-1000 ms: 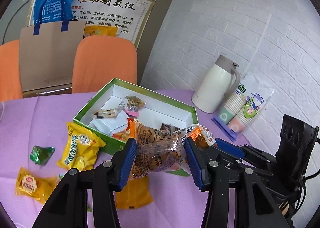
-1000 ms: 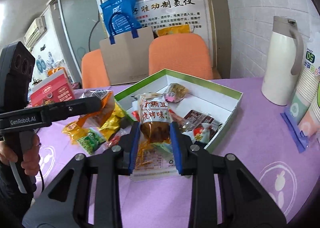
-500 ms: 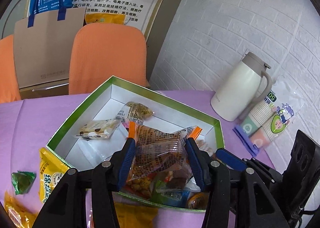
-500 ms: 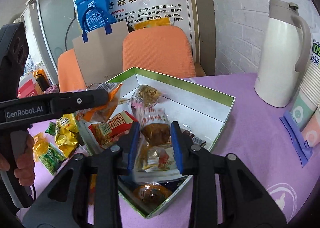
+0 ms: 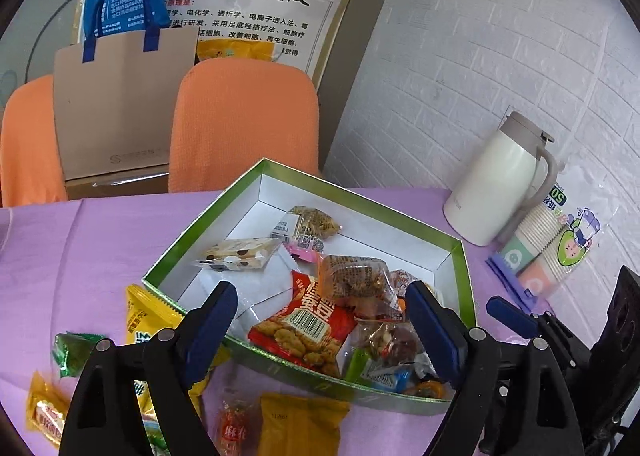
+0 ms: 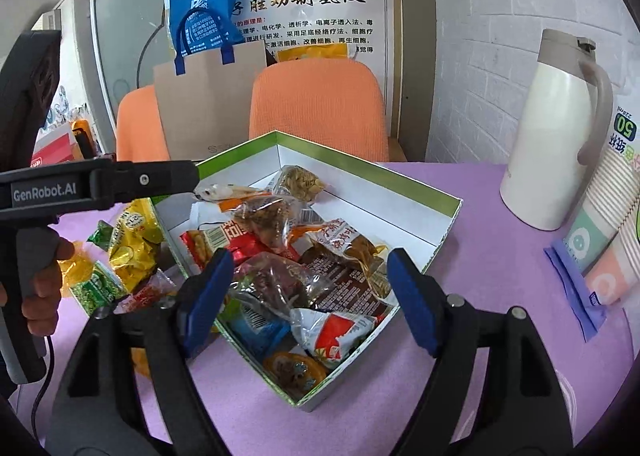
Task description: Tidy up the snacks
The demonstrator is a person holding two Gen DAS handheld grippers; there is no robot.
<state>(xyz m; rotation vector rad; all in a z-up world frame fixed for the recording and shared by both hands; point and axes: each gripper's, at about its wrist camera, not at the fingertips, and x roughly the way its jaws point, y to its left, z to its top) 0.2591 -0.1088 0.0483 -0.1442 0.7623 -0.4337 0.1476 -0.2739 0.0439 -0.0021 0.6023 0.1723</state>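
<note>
Snacks (image 6: 304, 256) crowd box's (image 5: 362, 202) near corner — far corner bare; both grippers empty.

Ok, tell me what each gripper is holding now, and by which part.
Nothing. The left gripper and right gripper are both open over the box, with no snack between their fingers.

Your left gripper (image 5: 320, 320) has glossy black arms, silver pivot screws and blue padded fingertips (image 5: 212, 316). Your right gripper (image 6: 310, 296) is built the same way, blue pads (image 6: 412, 296) at 3 o'clock of its centre. At 9 o'clock in the right wrist view, the left gripper's black body reads "GenRobot.AI" in white, with a grey handle and a black cable below it.
</note>
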